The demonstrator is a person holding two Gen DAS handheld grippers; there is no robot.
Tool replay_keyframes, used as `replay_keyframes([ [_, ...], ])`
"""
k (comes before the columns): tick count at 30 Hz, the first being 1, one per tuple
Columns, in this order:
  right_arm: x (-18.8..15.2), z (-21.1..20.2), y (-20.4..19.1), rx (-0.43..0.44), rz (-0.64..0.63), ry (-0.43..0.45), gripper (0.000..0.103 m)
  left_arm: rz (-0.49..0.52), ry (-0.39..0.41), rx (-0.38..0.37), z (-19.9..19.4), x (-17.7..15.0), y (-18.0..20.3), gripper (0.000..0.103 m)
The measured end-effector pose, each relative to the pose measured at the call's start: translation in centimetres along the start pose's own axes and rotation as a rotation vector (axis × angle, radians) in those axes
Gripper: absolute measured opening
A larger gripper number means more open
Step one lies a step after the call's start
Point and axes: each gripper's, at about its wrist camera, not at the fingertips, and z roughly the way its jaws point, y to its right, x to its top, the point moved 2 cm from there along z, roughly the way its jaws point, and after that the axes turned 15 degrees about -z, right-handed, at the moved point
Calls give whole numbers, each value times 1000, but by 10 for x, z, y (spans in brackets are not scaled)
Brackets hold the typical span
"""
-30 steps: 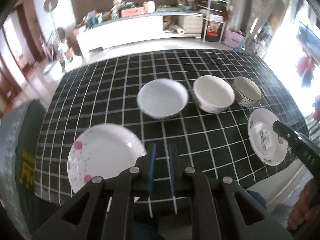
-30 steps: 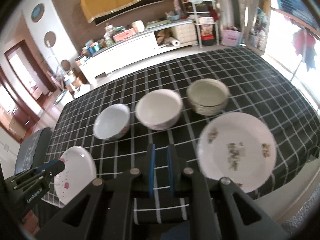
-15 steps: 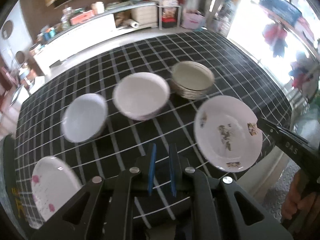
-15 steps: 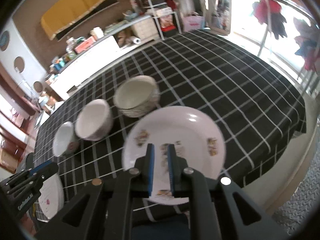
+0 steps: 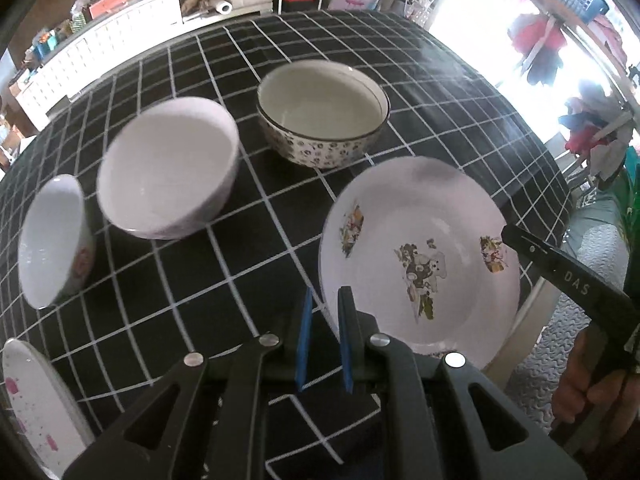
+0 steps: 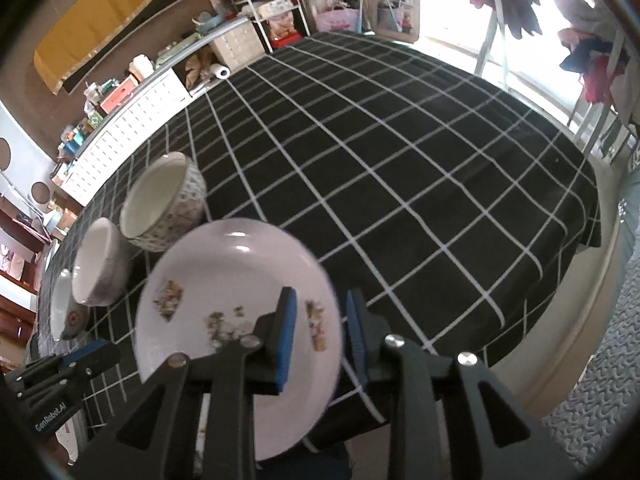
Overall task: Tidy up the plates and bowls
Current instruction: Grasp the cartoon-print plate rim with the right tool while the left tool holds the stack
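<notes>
A white plate with cartoon prints (image 5: pixel 420 256) (image 6: pixel 224 280) lies at the near right of the black checked table (image 5: pixel 440 80). My right gripper (image 6: pixel 320 300) hangs over the plate's right rim. Its jaws are opening; the rim shows in the gap and the pads do not press on it. My left gripper (image 5: pixel 325 300) is shut and holds nothing, just left of that plate. Behind stand a patterned bowl (image 5: pixel 322 120) (image 6: pixel 164 204), a white bowl (image 5: pixel 168 168) (image 6: pixel 100 268) and a small bowl (image 5: pixel 52 240). A pink-speckled plate (image 5: pixel 28 400) lies at the near left.
The table's near right edge (image 6: pixel 560 340) drops to a grey textured floor mat (image 6: pixel 592 412). A hand (image 5: pixel 592 392) holds the right gripper's handle. A cluttered white cabinet (image 6: pixel 132 120) and a clothes rack (image 6: pixel 500 0) by the window stand beyond the table.
Both views swung right and sank toward the cartoon plate, which now looms large. The pink-speckled plate slid to the left view's edge. The right jaws parted; the left stayed shut.
</notes>
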Motion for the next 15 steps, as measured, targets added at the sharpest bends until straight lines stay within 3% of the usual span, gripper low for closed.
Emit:
replay_keyframes([
  [15, -5, 18, -6, 10, -36, -7, 30, 46, -13, 26, 30, 1, 9, 12],
])
